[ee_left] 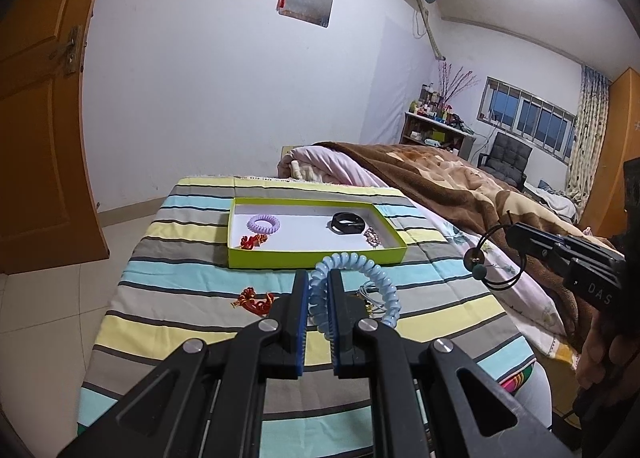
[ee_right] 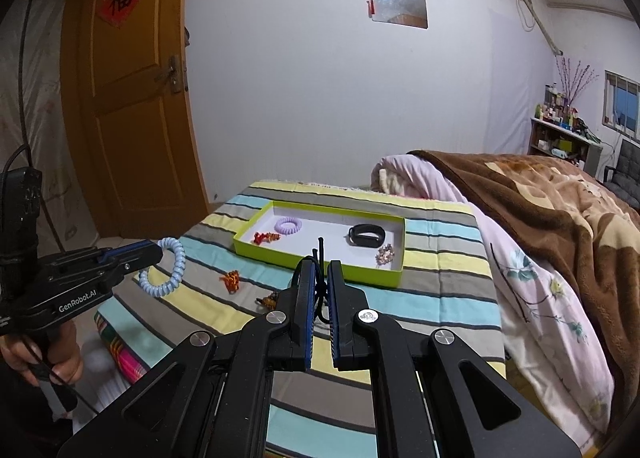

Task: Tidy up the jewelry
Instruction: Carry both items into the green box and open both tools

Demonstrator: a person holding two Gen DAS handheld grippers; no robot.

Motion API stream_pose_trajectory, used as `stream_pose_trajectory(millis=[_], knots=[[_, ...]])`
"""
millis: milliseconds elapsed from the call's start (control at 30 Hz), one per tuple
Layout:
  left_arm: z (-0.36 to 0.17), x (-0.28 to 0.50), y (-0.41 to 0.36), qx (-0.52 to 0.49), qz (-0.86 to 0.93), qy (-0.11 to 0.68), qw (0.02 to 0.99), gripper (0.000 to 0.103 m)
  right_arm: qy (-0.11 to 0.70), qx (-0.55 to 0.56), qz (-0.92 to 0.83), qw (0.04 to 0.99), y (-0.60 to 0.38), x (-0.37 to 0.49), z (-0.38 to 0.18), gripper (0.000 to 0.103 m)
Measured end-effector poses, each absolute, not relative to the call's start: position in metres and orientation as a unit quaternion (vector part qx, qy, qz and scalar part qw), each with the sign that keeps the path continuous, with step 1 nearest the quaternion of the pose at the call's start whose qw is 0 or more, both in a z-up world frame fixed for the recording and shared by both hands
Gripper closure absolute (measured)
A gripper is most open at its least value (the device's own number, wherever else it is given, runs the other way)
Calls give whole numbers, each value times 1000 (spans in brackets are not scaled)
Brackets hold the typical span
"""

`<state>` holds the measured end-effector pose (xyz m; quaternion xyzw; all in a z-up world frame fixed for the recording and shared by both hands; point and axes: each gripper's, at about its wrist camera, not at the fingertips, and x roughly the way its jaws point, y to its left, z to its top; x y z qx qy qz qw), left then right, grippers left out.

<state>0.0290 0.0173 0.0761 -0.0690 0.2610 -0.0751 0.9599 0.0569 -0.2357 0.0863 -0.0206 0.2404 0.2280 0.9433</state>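
A lime-green tray (ee_left: 316,258) (ee_right: 320,268) with a white floor sits on the striped cloth. It holds a purple coil hair tie (ee_left: 263,224), a red ornament (ee_left: 252,241), a black bracelet (ee_left: 347,223) and a beaded piece (ee_left: 372,237). My left gripper (ee_left: 319,278) is shut on a light-blue coil hair tie (ee_left: 360,278), held above the cloth just before the tray; it also shows in the right wrist view (ee_right: 170,270). My right gripper (ee_right: 321,270) is shut on a black elastic hair tie (ee_left: 496,258) with a bead, held in the air right of the tray.
A red ornament (ee_left: 254,300) (ee_right: 231,281) and a small dark-gold piece (ee_right: 269,301) lie loose on the striped cloth (ee_left: 180,298). A bed with a brown blanket (ee_left: 460,177) stands to the right. A wooden door (ee_right: 132,97) is at the left.
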Motion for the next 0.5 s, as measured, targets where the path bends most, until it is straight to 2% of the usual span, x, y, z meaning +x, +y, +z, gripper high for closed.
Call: stream_pose_trajectory(millis=[500], knots=[[61, 87, 25, -61, -60, 285, 955, 94, 270, -20, 232, 934, -222, 124, 66, 97]])
